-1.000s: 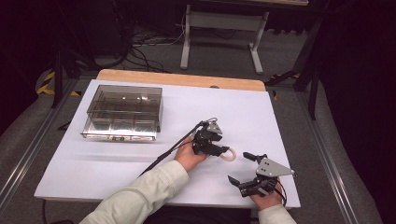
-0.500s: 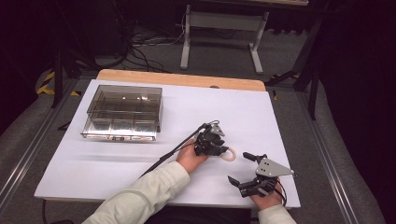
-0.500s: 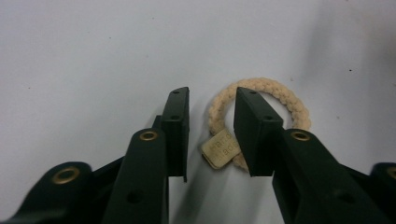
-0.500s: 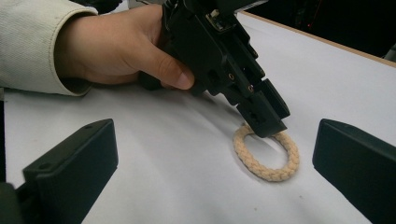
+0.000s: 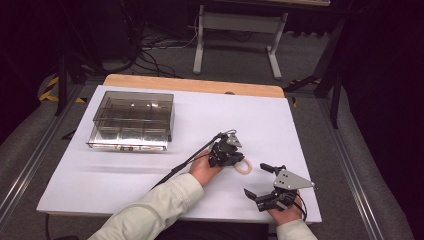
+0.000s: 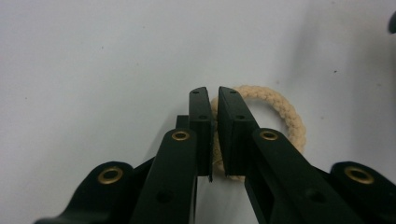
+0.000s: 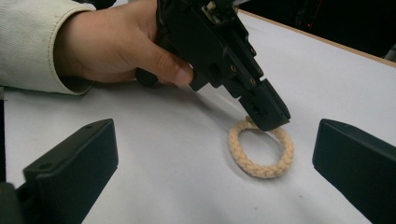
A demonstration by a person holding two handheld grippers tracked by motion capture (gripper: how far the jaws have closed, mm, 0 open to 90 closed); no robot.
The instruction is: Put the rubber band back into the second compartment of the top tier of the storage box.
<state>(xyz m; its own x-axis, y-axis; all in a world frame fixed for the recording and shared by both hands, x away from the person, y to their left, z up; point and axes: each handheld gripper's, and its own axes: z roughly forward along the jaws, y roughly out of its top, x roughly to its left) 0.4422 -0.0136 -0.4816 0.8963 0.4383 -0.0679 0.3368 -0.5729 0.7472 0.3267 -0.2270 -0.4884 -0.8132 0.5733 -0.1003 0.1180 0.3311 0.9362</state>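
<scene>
White and bare around your hands, the surface is carrying a clear compartment box well away from both tongs, off beyond your left sleeve. Dark floor, cables and a metal stand are lying beyond the far edge.

You are holding the left tongs tilted down onto a cream braided rope ring, which is lying flat on the surface between your two tongs. Their jaws have just been closing, and they are now pinching the near side of the ring: in the left gripper view the braid is sitting squeezed in the narrow gap between the two pads, with the rest of the loop curving out beyond the tips. In the right gripper view the same tongs are pressing down on the edge of the ring nearest your left hand.

Your right tongs are resting near the front edge of the surface, just beside the ring, pointing at it with jaws spread wide and nothing between them.
</scene>
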